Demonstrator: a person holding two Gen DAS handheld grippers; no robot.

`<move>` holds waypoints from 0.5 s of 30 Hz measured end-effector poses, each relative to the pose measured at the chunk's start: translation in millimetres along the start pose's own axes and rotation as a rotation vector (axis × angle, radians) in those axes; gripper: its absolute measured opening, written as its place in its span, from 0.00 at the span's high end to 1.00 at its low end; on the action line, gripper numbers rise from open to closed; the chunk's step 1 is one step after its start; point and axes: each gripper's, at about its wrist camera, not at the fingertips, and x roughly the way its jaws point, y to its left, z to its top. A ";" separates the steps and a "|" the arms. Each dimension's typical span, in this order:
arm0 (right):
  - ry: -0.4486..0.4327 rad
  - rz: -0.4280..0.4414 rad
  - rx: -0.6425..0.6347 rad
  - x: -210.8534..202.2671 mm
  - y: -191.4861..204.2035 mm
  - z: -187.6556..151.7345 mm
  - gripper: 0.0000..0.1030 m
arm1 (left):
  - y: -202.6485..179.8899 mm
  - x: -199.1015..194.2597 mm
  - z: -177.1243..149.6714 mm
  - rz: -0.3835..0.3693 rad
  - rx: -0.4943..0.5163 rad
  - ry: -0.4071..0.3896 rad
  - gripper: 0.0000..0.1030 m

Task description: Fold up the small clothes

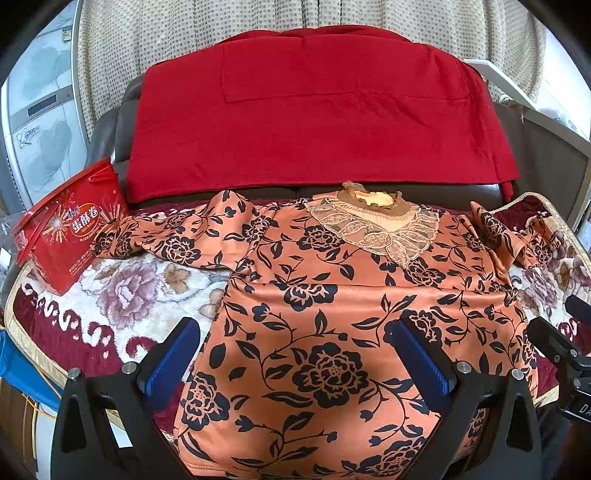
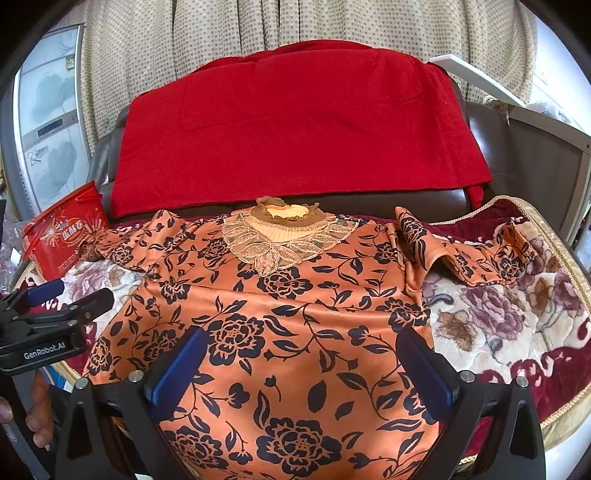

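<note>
An orange top with black flowers (image 1: 332, 314) lies spread face up on a floral blanket (image 1: 122, 295), lace collar (image 1: 380, 229) at the far side, sleeves out to both sides. It also shows in the right wrist view (image 2: 280, 325). My left gripper (image 1: 295, 339) is open and empty, hovering above the top's lower left part. My right gripper (image 2: 306, 350) is open and empty above the top's lower middle. The left gripper also shows at the left edge of the right wrist view (image 2: 70, 295).
A red cloth (image 1: 317, 110) drapes over the dark sofa back behind the top. A red snack box (image 1: 70, 229) stands on the blanket's far left corner. The right sleeve (image 2: 480, 251) is crumpled. A dotted curtain (image 2: 295, 26) hangs behind.
</note>
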 end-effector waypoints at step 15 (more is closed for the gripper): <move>0.002 0.008 0.011 -0.9 -0.8 0.3 0.00 | -2.7 -1.3 -0.7 0.000 0.004 -0.003 0.00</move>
